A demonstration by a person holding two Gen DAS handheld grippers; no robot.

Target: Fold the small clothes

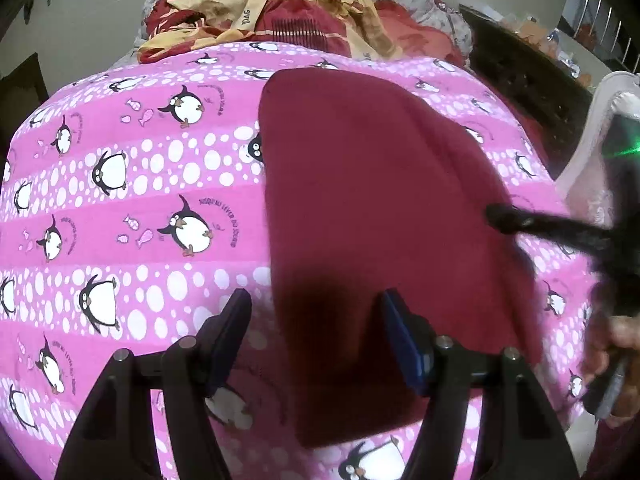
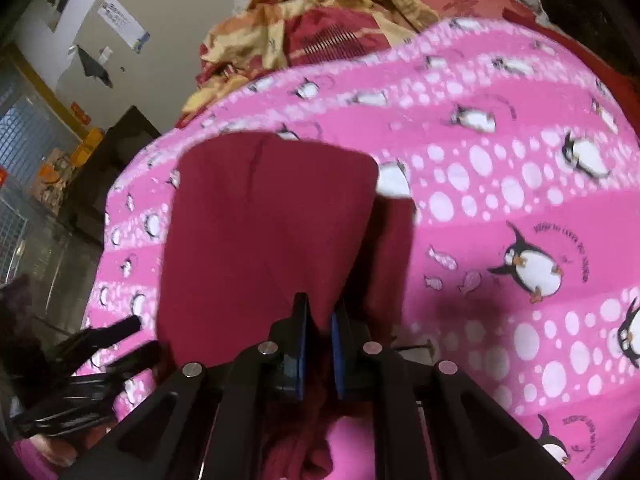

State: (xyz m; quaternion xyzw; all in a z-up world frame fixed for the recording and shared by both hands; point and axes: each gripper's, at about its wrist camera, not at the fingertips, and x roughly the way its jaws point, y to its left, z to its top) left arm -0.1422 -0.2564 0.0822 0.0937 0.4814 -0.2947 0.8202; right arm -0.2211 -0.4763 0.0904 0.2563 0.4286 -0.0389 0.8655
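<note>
A: How will the maroon garment [image 1: 372, 216] handle?

B: I'd judge it soft, light and limp, a fleecy knit with no stiffness, so it will sag wherever it isn't held. It isn't slippery or fragile. It lies on the pink penguin blanket [image 1: 132, 184] over a bed, filling the middle of the left wrist view, one layer already lying over another along its right side

A: Where would you take hold?

B: At an edge or corner, pinching through both layers. The left gripper [image 1: 316, 336] hangs at the bottom centre, jaws spread wide and empty, with the near left edge of the cloth below and between them but not pressed

A: And the other one?

B: In the right wrist view the right gripper [image 2: 320, 328] sits at the bottom centre, jaws pressed nearly together, pinching a fold of the garment that rises up to them

A: The surface and room?

B: The blanket is soft and gives underfoot, so cloth may drag on it. A red and yellow heap of bedding [image 1: 276, 12] lies at the top, with a pale wall [image 2: 188, 4] and papers stuck to it at the upper left
</note>
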